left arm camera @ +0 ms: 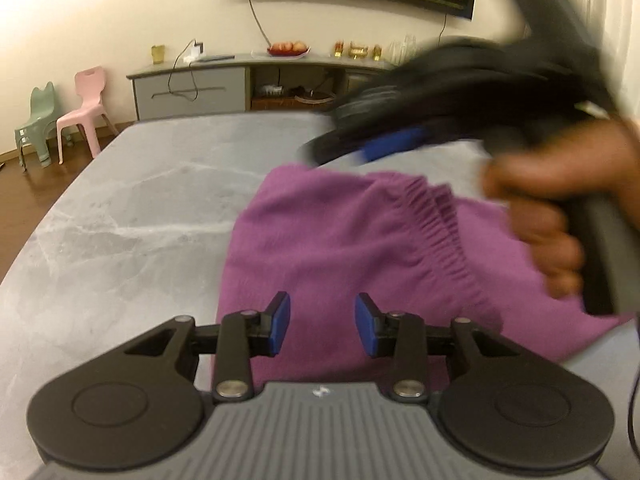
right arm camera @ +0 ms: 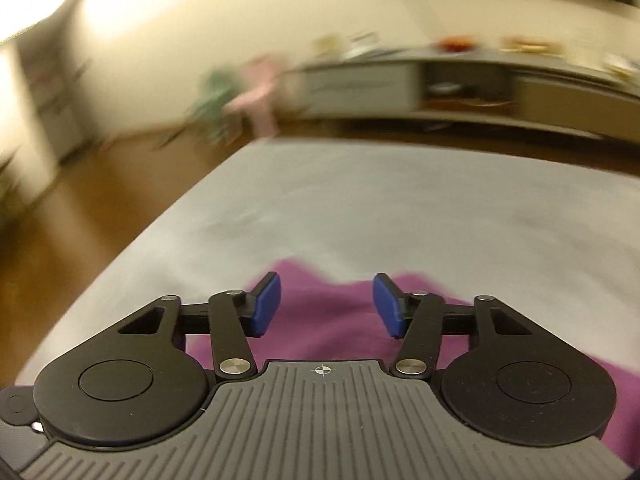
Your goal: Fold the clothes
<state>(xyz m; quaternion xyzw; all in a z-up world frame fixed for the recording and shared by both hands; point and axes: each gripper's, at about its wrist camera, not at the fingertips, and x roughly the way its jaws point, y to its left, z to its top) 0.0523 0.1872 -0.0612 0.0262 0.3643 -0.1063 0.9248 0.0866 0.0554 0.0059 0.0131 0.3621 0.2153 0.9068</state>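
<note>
Lying on the grey marble-patterned table (left arm camera: 120,208), the purple knitted garment with an elastic gathered waistband (left arm camera: 320,240) sits toward the near right of the surface, bunched into a compact, fairly squared shape with the waistband running diagonally across its top. Layers appear to overlap there, so it looks at least partly folded, though I cannot tell how many folds it holds or whether the edges are lined up; the near right corner trails out loosely toward the table's edge.

The left gripper (left arm camera: 322,324) hovers just above the garment's near edge, its blue-padded jaws spread with nothing between them. The right gripper (right arm camera: 326,306), held in a person's hand (left arm camera: 560,200), is seen blurred above the garment's far right side in the left wrist view; its own camera shows its jaws spread as well, empty, with purple cloth beneath them.

With neither gripper holding the cloth, this scene fits either a pause between folds or a release after a closing fold. What seems left, at most, is tidying the loose corner and perhaps one more fold.
</note>
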